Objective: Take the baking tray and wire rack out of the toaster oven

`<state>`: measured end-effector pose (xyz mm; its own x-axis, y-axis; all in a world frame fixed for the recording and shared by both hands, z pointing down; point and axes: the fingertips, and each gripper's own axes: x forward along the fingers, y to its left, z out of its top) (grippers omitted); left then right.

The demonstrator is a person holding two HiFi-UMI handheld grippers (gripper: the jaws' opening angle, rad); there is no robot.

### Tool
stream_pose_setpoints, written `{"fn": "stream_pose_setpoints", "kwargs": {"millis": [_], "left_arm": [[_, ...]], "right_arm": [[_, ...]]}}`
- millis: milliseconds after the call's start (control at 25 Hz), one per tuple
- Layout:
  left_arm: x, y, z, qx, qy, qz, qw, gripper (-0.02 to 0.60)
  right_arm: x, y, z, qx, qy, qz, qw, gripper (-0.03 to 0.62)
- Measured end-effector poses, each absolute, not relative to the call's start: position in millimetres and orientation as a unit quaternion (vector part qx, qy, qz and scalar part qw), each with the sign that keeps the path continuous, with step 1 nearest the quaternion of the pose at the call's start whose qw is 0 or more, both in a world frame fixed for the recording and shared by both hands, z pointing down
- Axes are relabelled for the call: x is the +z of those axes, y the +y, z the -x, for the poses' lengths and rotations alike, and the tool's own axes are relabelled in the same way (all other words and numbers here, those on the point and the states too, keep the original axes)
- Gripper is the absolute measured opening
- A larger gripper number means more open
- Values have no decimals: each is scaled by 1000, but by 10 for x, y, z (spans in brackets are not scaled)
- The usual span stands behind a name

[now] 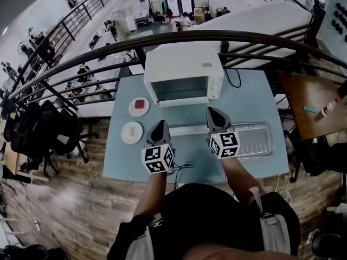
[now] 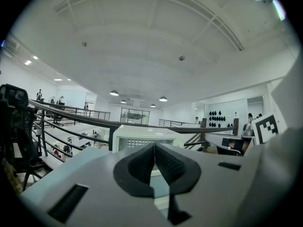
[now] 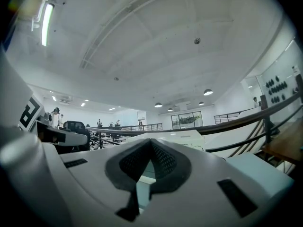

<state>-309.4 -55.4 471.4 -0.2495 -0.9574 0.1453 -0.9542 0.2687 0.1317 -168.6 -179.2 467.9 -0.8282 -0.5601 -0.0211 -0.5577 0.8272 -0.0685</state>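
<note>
Both pairs of jaws are fully closed, pad against pad, holding nothing. The left gripper (image 1: 161,123) and right gripper (image 1: 212,110) hang at the frame centre, below the toaster oven (image 1: 181,75). What is perhaps the wire rack (image 1: 255,140) lies on the table (image 1: 255,99), just right of the right gripper.

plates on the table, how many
2. One plate lies left of the toaster oven, carrying something reddish; the other plate lies nearer the person, just left of the left gripper. None seems hidden.
</note>
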Motion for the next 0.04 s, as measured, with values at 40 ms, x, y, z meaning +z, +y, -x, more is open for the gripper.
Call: {"fn": "stream_pose_setpoints", "kwargs": {"millis": [40], "left_arm": [[4698,-560,3102,-10,-790,-605,97,15]], "right_arm": [[4670,-1797,1689,-29,955,293,21,2]]}}
